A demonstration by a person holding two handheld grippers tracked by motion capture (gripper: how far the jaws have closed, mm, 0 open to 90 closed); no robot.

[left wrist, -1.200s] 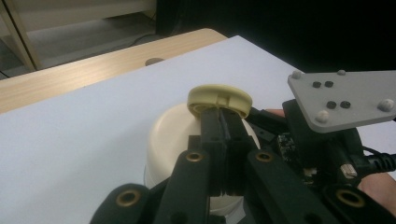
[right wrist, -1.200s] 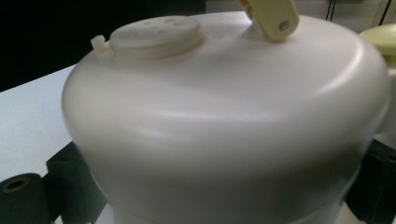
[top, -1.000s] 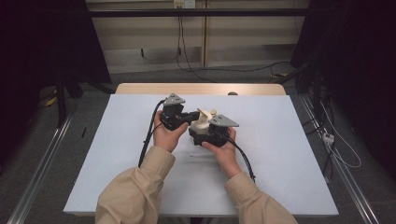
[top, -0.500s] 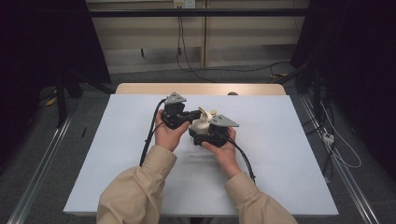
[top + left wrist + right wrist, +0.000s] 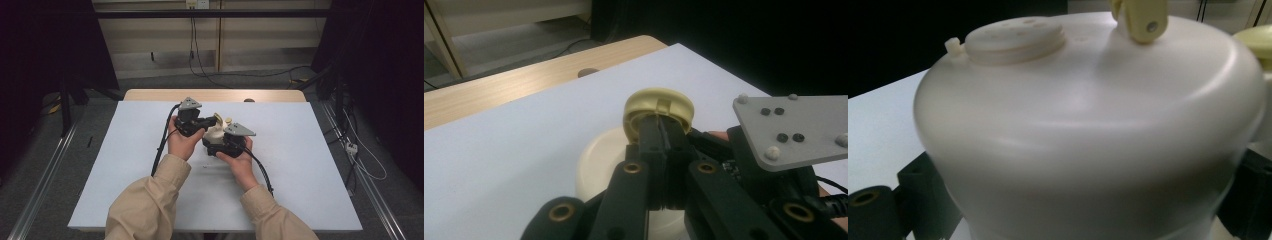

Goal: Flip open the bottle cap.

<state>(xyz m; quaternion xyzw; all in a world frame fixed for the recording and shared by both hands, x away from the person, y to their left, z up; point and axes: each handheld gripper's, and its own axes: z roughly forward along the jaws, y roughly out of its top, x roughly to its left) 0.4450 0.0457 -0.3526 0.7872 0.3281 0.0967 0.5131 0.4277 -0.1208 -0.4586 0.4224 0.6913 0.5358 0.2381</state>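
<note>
Cream plastic jar [image 5: 1088, 130] sits above mid-surface [image 5: 310, 150], clamped in my right hand-held gripper [image 5: 226, 144] to steady it; left hand-held gripper [image 5: 663, 132] is clenched on its yellow cap [image 5: 659, 106], likely for twisting.

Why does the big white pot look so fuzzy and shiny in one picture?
In the right gripper view the white container sits very close, so it blurs and soft glare spreads over it. In the left gripper view the yellow cap is sharper; the near black fingers look soft. The high view is evenly lit, dark at its sides.
</note>
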